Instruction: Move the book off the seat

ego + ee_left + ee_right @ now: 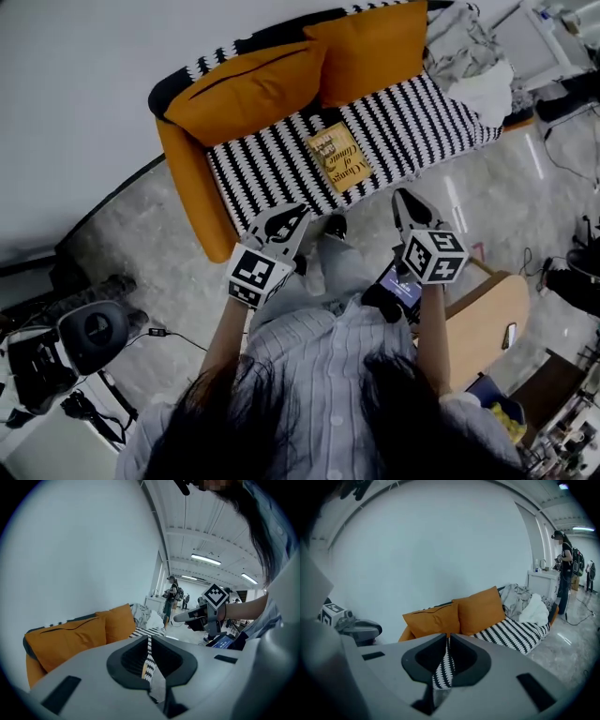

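From above, we see a yellow book (339,157) lying flat on the striped sofa seat (431,117), in front of 2 orange cushions (253,89). Only this view shows the book. Our left gripper (292,217) and right gripper (403,199) hover short of the seat edge, jaws pressed together, holding nothing. The right gripper view shows a person (565,569) standing past the sofa's far end.

Pretty dim, cool-toned footage. Light is thrown by ceiling strips (206,558), seen upper right in the left gripper view. The 2 gripper views are heavily fisheyed, corners blacked out.
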A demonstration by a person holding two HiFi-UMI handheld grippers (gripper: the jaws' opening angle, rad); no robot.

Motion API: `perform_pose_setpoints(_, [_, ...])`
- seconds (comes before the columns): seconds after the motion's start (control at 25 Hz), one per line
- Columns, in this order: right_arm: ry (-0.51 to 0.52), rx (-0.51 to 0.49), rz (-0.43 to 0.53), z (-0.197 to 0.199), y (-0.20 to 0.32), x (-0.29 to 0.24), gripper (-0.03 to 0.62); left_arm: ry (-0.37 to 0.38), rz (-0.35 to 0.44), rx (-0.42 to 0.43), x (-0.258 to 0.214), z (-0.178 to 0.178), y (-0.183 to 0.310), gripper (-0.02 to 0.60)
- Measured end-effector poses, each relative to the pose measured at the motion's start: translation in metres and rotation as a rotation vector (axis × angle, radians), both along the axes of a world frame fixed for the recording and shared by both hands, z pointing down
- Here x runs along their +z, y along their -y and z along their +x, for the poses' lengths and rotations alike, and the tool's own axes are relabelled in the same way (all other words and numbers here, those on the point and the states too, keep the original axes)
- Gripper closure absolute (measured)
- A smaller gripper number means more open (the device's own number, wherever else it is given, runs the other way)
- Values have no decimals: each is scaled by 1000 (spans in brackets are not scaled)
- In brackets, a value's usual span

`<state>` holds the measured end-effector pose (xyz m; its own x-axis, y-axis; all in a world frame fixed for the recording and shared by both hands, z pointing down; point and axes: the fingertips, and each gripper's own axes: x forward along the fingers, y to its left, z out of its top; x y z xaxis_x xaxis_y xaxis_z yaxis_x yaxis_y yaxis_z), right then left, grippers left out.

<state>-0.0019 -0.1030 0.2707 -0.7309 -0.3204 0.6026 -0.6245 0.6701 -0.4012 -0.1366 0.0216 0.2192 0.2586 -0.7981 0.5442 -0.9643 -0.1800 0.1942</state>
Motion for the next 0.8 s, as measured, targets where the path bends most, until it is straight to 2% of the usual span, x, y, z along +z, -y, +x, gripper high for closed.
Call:
perform_pose_setpoints(0.32, [-66, -46, -82, 25, 79, 75, 560, -43, -124, -33, 55, 4, 73, 568])
perform_pose_setpoints(0.52, [-50, -112, -128, 18, 109, 129, 560, -66, -206, 40, 98, 17, 100, 563])
perform_pose_setpoints(0.68, [-27, -175, -182, 7, 113, 180, 559, -60, -277, 41, 141, 11, 108, 561])
perform_pose_setpoints(0.72, [-22, -188, -210, 3, 113, 192, 560, -77, -297, 42, 150, 9, 110, 548])
perform_pose_setpoints(0.8, [-11, -200, -275, -9, 113, 214, 559, -133, -338, 50, 166, 1, 118, 456])
